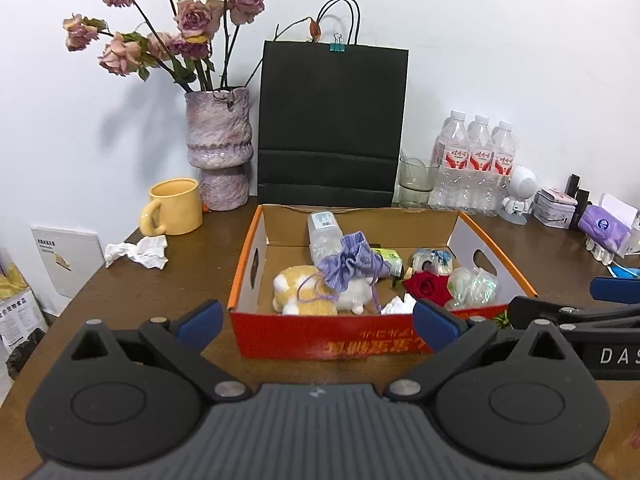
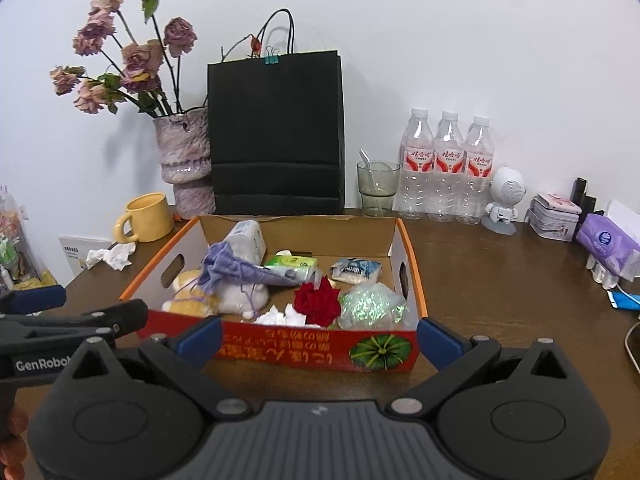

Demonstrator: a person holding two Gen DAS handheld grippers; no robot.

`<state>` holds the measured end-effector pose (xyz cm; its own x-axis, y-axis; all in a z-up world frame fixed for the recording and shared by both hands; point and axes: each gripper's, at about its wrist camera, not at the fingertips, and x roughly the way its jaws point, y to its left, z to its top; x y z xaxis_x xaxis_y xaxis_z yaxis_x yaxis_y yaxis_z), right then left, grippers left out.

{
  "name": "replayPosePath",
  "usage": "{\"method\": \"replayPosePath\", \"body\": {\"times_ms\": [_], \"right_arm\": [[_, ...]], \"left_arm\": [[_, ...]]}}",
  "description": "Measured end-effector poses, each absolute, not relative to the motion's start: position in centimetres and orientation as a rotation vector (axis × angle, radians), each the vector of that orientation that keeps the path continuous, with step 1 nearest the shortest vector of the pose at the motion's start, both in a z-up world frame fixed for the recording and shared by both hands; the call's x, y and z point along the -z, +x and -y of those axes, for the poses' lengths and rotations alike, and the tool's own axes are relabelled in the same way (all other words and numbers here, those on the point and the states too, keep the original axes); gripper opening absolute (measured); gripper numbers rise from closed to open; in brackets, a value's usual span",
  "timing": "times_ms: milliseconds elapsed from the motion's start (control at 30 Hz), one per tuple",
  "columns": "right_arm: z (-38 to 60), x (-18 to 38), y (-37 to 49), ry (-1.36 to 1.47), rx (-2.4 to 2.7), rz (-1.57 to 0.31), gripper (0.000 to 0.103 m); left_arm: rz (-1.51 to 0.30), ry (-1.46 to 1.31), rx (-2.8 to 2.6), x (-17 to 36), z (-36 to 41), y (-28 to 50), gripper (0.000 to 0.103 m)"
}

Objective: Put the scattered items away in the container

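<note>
box (image 1: 360, 344) nearly full; both grippers, left gripper (image 1: 318, 322) and right gripper (image 2: 320, 338), spread wide, empty. next: crumpled tissue (image 1: 138, 253) near tabletop's left edge.

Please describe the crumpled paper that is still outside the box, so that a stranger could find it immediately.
Find the yellow mug at the table's back left, beside the purple vase. The crumpled white paper lies on the bare wood just in front of it, left of the cardboard box, unlike the other wad inside.
</note>
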<state>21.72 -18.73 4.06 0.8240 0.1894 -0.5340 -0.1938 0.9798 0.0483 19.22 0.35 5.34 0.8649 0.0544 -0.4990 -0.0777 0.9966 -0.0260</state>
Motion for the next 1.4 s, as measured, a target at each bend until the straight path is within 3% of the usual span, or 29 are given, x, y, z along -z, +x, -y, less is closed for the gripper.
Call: {"method": "replayPosePath", "body": {"times_ms": [1400], "right_arm": [[19.0, -4.2, 17.9, -0.009, -0.194, -0.563, 0.103]], "left_arm": [[-0.527, -0.011, -0.089, -5.5, 0.4, 15.8, 0.103]]}}
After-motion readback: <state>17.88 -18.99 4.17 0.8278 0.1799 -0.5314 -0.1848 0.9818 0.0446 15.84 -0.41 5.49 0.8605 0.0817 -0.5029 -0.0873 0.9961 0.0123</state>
